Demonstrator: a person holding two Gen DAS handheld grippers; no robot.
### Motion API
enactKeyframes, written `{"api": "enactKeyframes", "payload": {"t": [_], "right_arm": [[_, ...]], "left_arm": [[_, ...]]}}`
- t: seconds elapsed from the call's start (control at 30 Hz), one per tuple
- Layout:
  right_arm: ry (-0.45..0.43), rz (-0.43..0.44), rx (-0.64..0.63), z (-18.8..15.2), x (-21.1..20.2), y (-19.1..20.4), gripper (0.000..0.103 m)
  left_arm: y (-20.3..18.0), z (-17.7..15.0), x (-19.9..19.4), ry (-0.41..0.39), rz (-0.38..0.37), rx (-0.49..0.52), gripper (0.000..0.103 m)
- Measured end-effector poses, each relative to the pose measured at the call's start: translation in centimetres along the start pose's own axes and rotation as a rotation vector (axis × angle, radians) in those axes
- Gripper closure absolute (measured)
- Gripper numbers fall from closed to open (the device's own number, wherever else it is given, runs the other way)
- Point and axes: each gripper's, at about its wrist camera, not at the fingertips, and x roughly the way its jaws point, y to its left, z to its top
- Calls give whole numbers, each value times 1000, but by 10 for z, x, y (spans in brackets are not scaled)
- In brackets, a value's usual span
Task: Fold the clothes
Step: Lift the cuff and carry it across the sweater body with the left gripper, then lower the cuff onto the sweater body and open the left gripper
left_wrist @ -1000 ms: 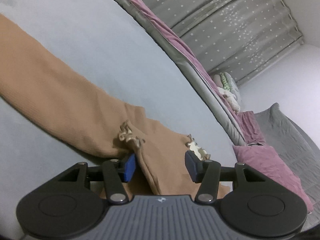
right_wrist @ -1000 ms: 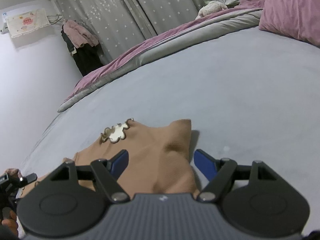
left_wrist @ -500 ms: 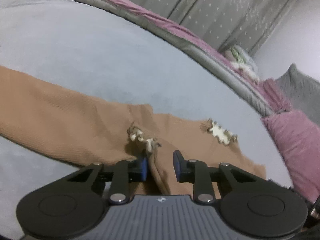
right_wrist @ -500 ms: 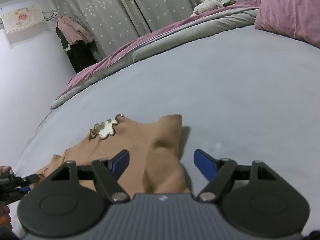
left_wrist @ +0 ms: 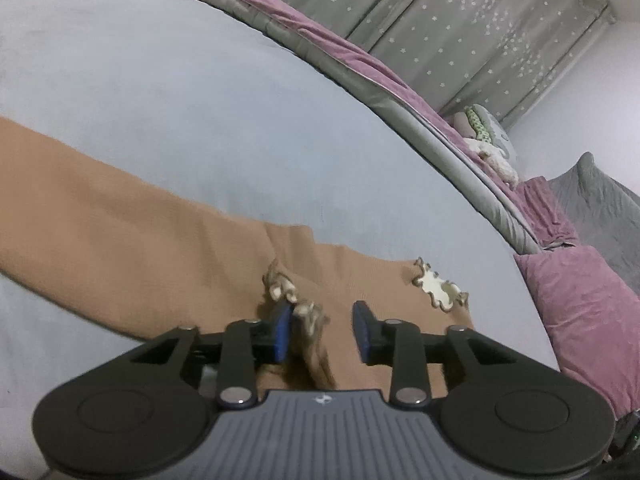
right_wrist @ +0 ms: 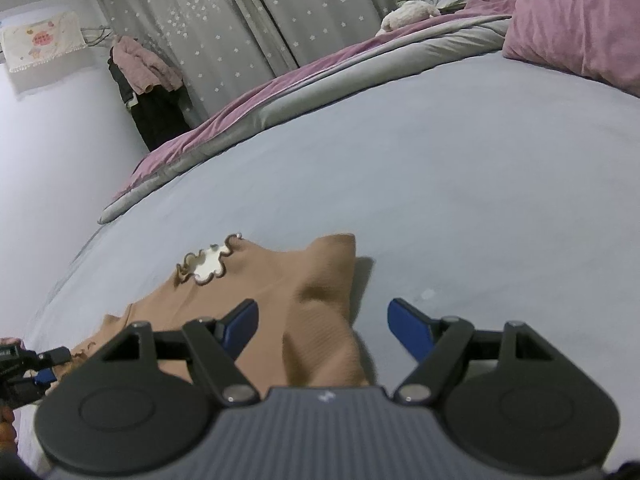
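A tan ribbed garment (left_wrist: 120, 216) lies spread on the grey-blue bed sheet (left_wrist: 200, 100). Its long part runs off to the left. A cream ruffle-edged patch (left_wrist: 438, 286) sits near its right end. My left gripper (left_wrist: 322, 330) hangs low over the garment with its jaws apart. A bunched ruffled edge (left_wrist: 294, 300) and a raised fold lie between them, against the left finger. In the right wrist view the garment (right_wrist: 280, 276) has a raised fold under my right gripper (right_wrist: 322, 324), which is wide open. The left gripper (right_wrist: 44, 360) shows at the lower left.
A rolled grey and purple quilt (left_wrist: 360, 64) runs along the bed's far side, under star-print curtains (right_wrist: 260, 20). A pink pillow (left_wrist: 580, 312) and a grey cushion (left_wrist: 600, 208) lie at the right. Clothes (right_wrist: 148, 92) hang by the wall. Bare sheet (right_wrist: 480, 200) stretches beyond the garment.
The left jaws went from wide apart to a narrower gap around the ruffled fold, and the left view swung upward. The right gripper stayed wide open and shifted slightly over the garment.
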Motion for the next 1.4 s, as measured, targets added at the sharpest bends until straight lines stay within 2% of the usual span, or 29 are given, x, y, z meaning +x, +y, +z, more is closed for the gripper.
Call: {"api": "enactKeyframes", "payload": {"t": [0.23,0.37,0.43,0.47,0.63,0.7,0.73,0.77,0.83,0.9,1.0,1.13,1.27,1.33,1.4], "right_arm": [[-36,-19,39,7,-6,-15,29],[-46,-25,56,9,-3,-22,35],[-40,-31,49,9,4,-20,37],[-37,-34,45,10,7,-19,38],[-13,-31,37,14,25,-12,42],[-8,-21,37,16,32,-11,48],[-6,-14,36,18,36,-11,62],[-4,-8,34,19,40,-12,87],[-29,20,50,21,40,-17,93],[-71,24,63,23,36,-22,94],[-83,3,63,25,38,-29,94],[-47,-14,68,20,53,-39,94],[-45,-1,83,20,56,-47,94],[-45,-11,73,21,55,-44,91],[-49,-28,78,21,48,-42,84]], "left_arm": [[-2,7,13,6,57,40,68],[-1,2,22,16,91,64,70],[-2,0,25,14,94,80,80],[-4,-1,27,12,97,94,89],[-12,-8,24,-42,96,142,93],[-15,-9,22,-65,84,152,94],[-16,-10,21,-76,78,157,94],[-17,-11,20,-87,72,162,94],[-19,-12,19,-107,59,178,94],[-19,-14,19,-129,47,190,94],[-16,-15,26,-133,62,190,95],[-7,-23,37,-132,96,200,94],[-4,-25,36,-135,82,192,93],[-4,-24,36,-128,74,188,93],[-3,-22,33,-121,62,181,93]]}}
